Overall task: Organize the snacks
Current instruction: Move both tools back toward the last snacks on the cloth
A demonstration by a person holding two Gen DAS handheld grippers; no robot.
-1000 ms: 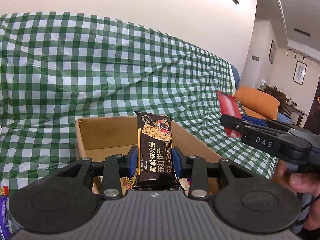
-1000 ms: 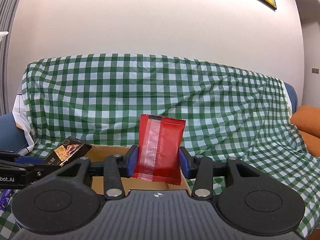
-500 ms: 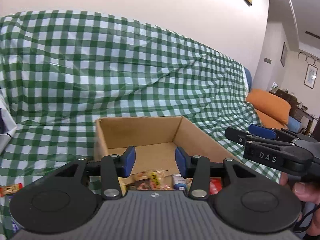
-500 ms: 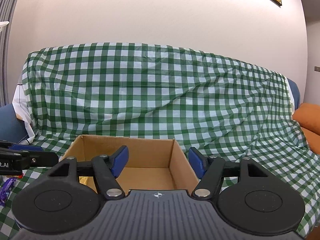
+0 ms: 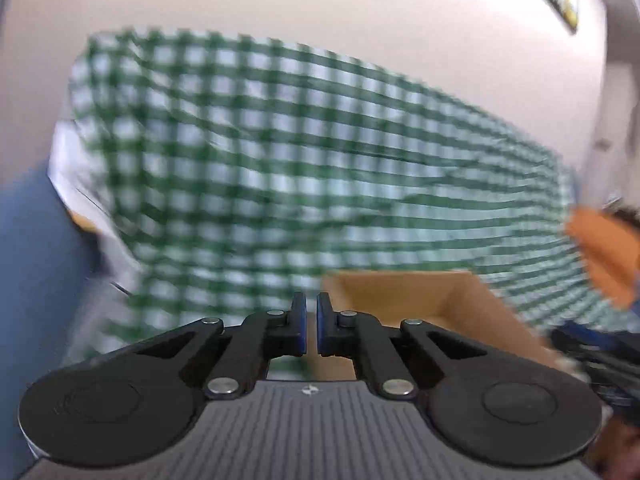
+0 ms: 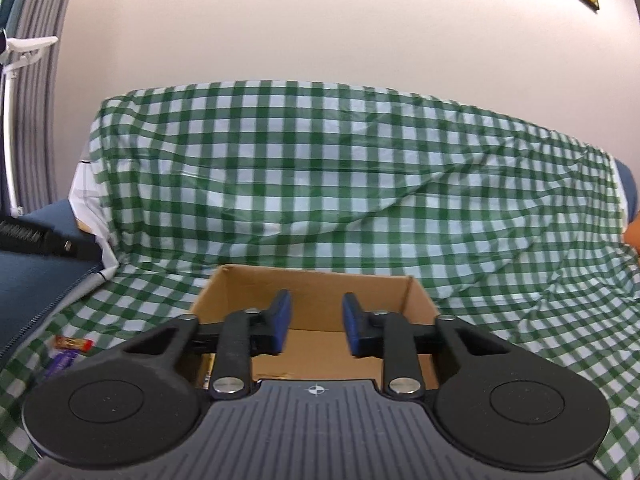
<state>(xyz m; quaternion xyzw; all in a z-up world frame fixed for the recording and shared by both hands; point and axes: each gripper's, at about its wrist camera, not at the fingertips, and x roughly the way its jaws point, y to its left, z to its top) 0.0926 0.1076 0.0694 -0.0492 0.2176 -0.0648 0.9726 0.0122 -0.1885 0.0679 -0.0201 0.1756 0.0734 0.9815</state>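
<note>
An open cardboard box (image 6: 376, 288) sits on the green checked cloth (image 6: 360, 200), straight ahead of my right gripper (image 6: 316, 304). Its blue pads stand apart with nothing between them, and the jaws are closing. A yellowish packet (image 6: 206, 376) shows just inside the box's near left corner. The left wrist view is blurred by motion. There my left gripper (image 5: 311, 300) is shut and empty, aimed left of the box (image 5: 400, 292). A red-orange bar (image 6: 74, 343) and a purple packet (image 6: 60, 362) lie on the cloth left of the box.
The cloth drapes over a sofa against a pale wall. The sofa's blue arm (image 6: 32, 280) is at the left, and an orange cushion (image 5: 600, 252) is at the right. The right gripper's dark body (image 5: 592, 344) shows at the left view's right edge.
The dark cracker packet has left my left jaws and the red packet my right jaws. The left gripper then shut empty and swung left; the right jaws widened, then narrowed.
</note>
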